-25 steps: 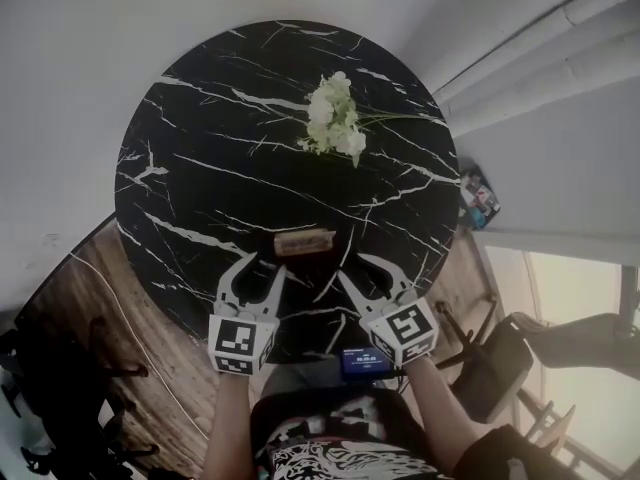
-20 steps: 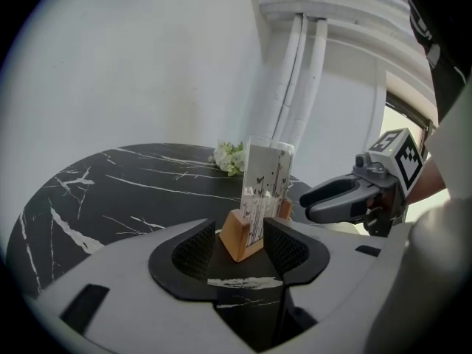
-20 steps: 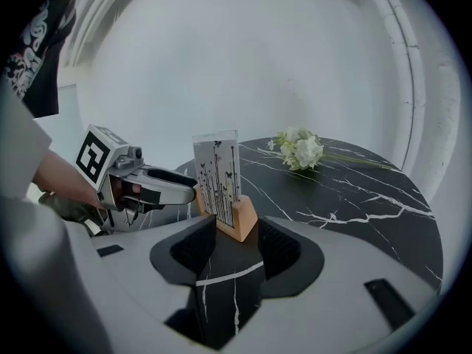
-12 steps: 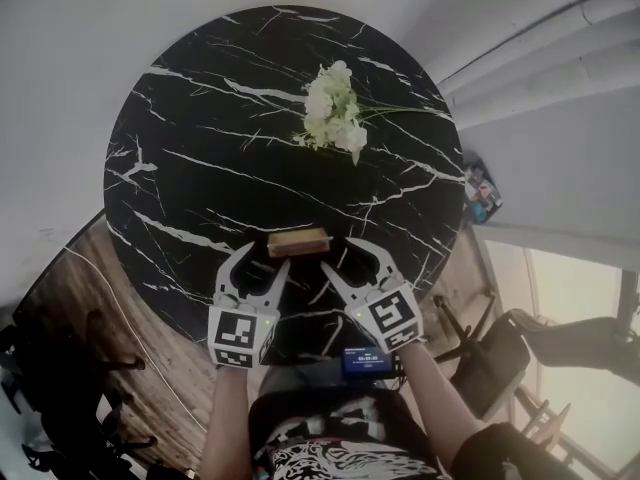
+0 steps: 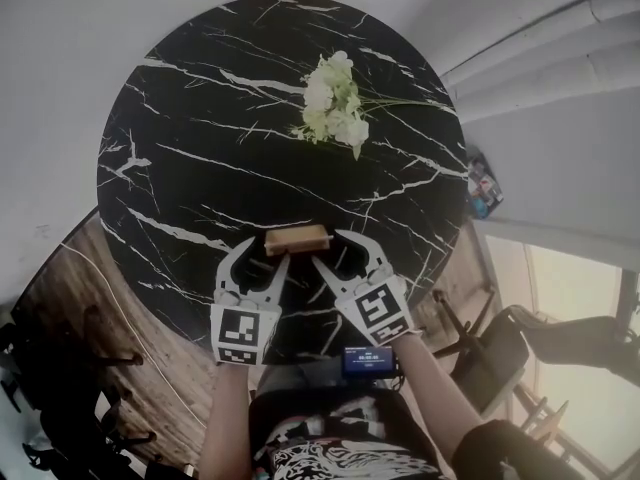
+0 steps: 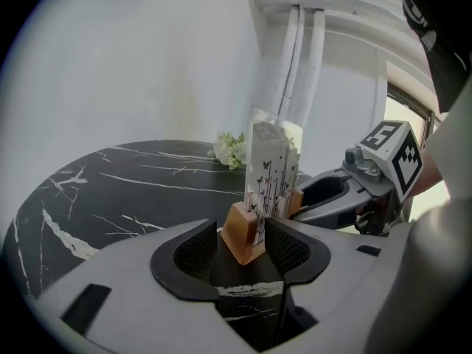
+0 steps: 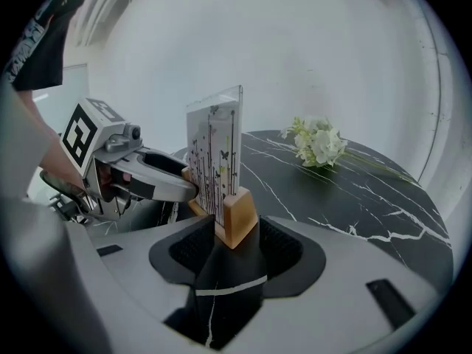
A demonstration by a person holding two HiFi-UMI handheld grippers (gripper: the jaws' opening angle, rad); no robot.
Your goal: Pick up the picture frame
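1. The person's forearms [image 5: 228, 423] come in from 6 o'clock in the head view and are cut off by the lower edge. Between them is a small device with a lit screen [image 5: 366, 360], its print too small to read.
2. The left gripper [image 5: 263, 254] holds nothing. Its fingers [image 6: 198, 251] are spread wide, with the left end of the picture frame [image 5: 297, 238] standing between them. The left pad is clear of the wood; the gap at the right pad is hard to judge.
3. The right gripper [image 5: 335, 250] is likewise empty, its fingers [image 7: 284, 245] wide apart either side of the frame's right end, with a gap on both sides.
4. The frame stands upright at 6 o'clock on the table [image 5: 200, 118], near the rim.
   - From above it shows only as a wooden strip, its clear panel edge-on and barely visible.
   - The gripper views show that panel, printed with butterflies and stems, standing in the wooden base. In each view the panel hides the base's far end.
5. The table is round, black marble with white veins. The grippers cover its rim at 6 o'clock.
6. A bunch of white flowers [image 5: 333, 108] lies at about 1 o'clock from the table's centre, with faint stems trailing toward 3 o'clock.
7. Beyond the rim at 3 o'clock, a small coloured object [image 5: 480, 196] is too small to identify.
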